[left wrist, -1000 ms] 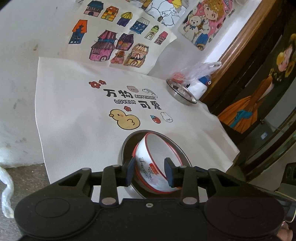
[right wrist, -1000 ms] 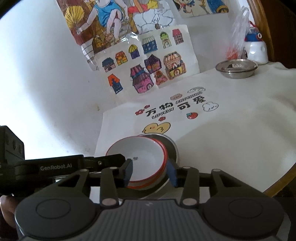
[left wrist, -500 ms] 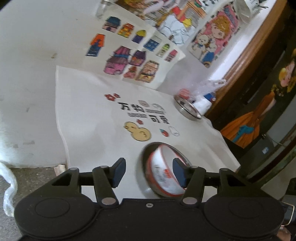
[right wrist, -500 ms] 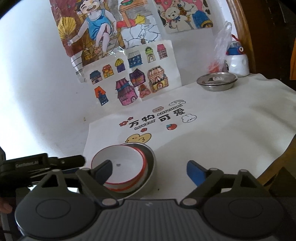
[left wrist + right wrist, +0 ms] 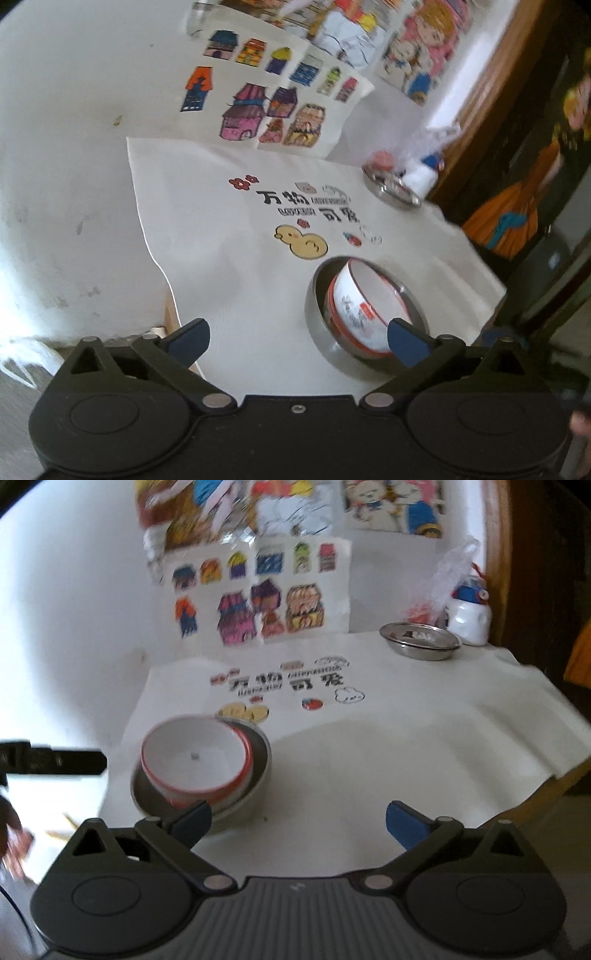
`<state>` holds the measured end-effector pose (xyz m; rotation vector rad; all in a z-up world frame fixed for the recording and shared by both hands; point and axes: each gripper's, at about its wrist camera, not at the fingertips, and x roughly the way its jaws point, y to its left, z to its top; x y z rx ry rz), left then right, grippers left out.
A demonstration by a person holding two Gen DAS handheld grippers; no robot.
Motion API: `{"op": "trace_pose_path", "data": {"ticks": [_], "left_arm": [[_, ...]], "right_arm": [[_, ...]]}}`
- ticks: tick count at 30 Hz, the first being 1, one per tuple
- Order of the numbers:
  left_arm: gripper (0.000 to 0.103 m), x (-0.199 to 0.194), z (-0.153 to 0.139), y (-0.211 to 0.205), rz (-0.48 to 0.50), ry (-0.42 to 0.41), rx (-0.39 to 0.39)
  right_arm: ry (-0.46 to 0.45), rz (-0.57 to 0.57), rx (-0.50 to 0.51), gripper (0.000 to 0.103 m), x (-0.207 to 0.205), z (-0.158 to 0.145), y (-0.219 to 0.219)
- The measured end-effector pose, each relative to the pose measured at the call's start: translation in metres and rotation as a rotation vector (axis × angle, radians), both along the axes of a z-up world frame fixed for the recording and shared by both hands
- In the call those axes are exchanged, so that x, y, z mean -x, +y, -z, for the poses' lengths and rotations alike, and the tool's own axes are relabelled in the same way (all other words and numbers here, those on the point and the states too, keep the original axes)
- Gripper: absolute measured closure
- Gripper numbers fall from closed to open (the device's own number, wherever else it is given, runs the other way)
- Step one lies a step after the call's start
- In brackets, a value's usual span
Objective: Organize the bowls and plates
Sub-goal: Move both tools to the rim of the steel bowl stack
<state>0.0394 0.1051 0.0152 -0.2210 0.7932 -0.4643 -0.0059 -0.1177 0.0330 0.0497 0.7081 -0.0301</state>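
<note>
Red-rimmed white bowl (image 5: 194, 762) sits tilted inside a steel bowl (image 5: 258, 782) at the near edge of a white printed cloth (image 5: 406, 738), and no finger touches either. The right gripper (image 5: 295, 821) hangs just in front with jaws spread wide and empty; the left gripper (image 5: 297, 338) is equally wide and empty, its right fingertip (image 5: 406, 347) crossing the steel bowl's near rim in the left view. Mid-cloth lie black characters and a yellow duck print (image 5: 301, 243). At the far right stand a shallow steel dish (image 5: 419, 640) and, just beyond, a white jar (image 5: 467, 622) beside clear plastic. Coloured house drawings (image 5: 266, 590) hang on the white wall behind, with a wooden frame (image 5: 480, 96) to the right.
</note>
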Motion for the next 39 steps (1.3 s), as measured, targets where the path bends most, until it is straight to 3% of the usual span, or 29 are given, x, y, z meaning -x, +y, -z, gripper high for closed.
{"op": "trace_pose_path", "data": {"ticks": [4,10,14,21,27,39], "left_arm": [[0.001,-0.002,-0.005,-0.002,0.04,-0.004,-0.055],[0.001,-0.015,-0.003,0.002,0.006,0.016,-0.013],[0.001,-0.021,0.003,-0.002,0.018,0.05,-0.037],[0.001,-0.03,0.01,-0.009,0.024,0.091,-0.082],[0.001,-0.041,0.012,-0.012,0.031,0.114,-0.096],[0.003,-0.061,0.019,-0.03,0.054,0.139,-0.215]], "right_arm": [[0.035,-0.046,0.064,0.0,-0.003,-0.005,0.004],[0.033,-0.086,0.129,0.0,-0.013,-0.01,0.01],[0.056,-0.137,0.176,0.0,-0.023,-0.013,0.015],[0.072,-0.2,0.049,0.0,-0.036,-0.013,0.001],[0.104,-0.177,0.1,0.001,-0.052,-0.011,-0.006],[0.159,-0.167,0.097,0.001,-0.065,0.002,-0.013]]}}
